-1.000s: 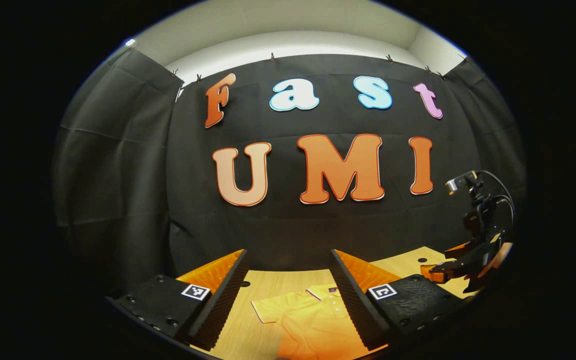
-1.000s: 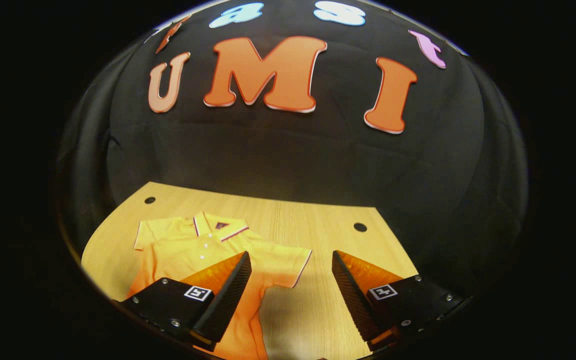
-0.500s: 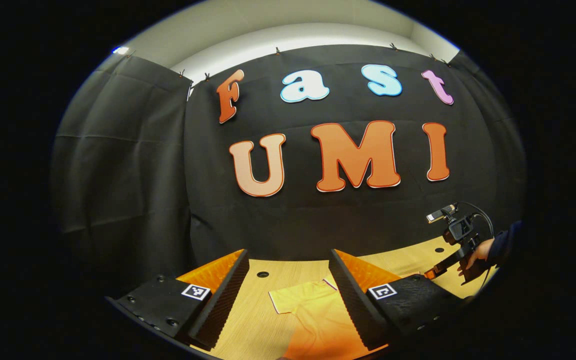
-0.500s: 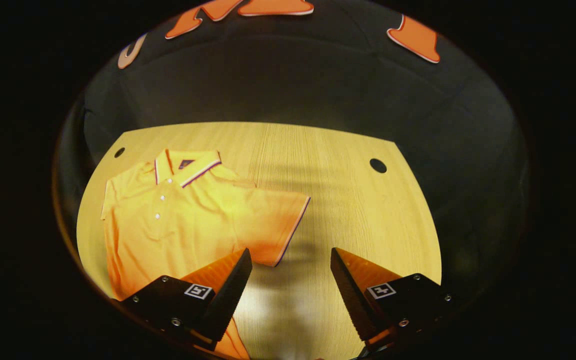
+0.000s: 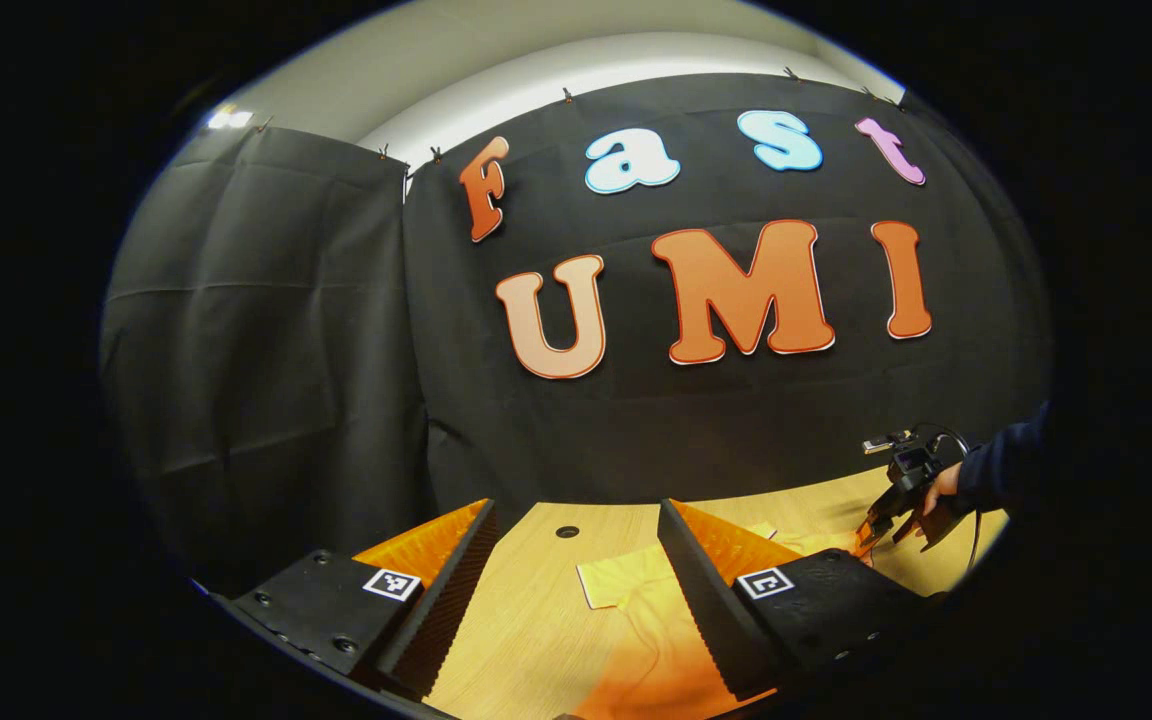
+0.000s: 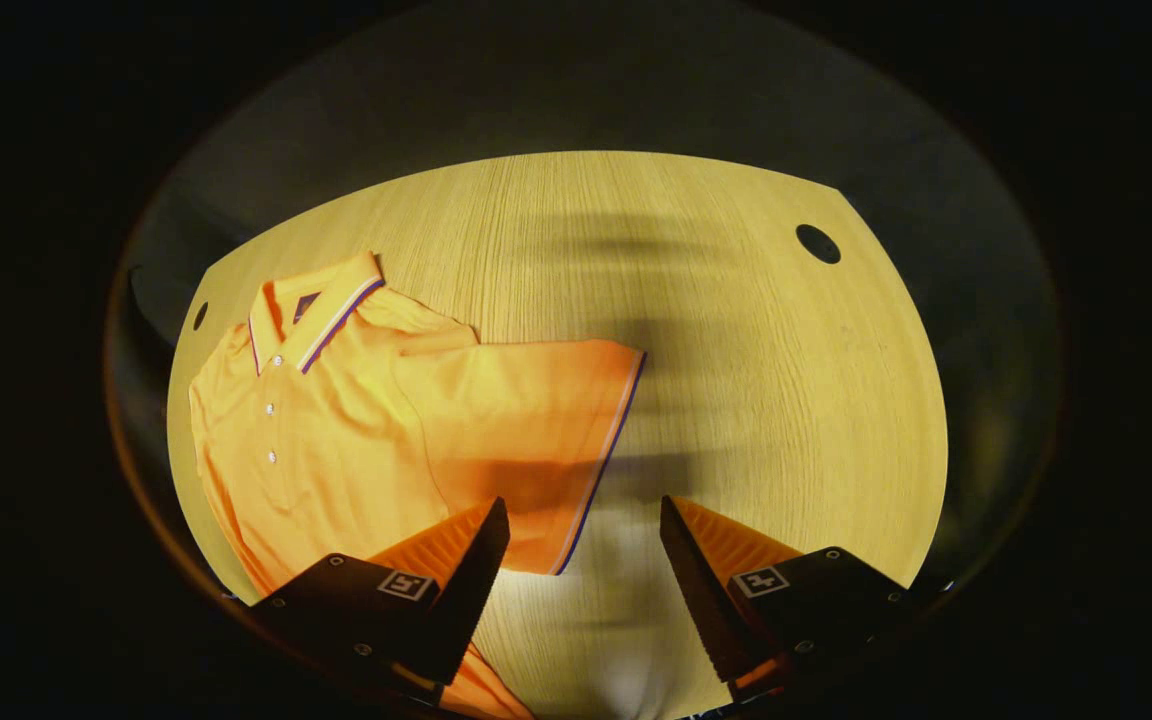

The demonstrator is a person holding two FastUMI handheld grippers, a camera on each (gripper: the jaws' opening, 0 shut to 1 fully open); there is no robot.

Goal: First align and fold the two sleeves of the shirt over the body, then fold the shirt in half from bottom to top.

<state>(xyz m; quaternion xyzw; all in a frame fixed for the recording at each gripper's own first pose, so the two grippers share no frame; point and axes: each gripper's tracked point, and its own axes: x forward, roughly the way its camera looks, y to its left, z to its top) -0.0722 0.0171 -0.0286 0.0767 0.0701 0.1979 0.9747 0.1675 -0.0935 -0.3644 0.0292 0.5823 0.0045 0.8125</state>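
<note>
Right gripper view: right tool (image 6: 581, 560) hides shirt (image 6: 356, 430) hem.

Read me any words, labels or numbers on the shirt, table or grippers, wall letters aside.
Nothing readable.
On the orange polo shirt, the dark neck tag: too small to read.
On the left hand-held gripper and right hand-held gripper, square black-and-white markers: coded patterns, no words.
</note>
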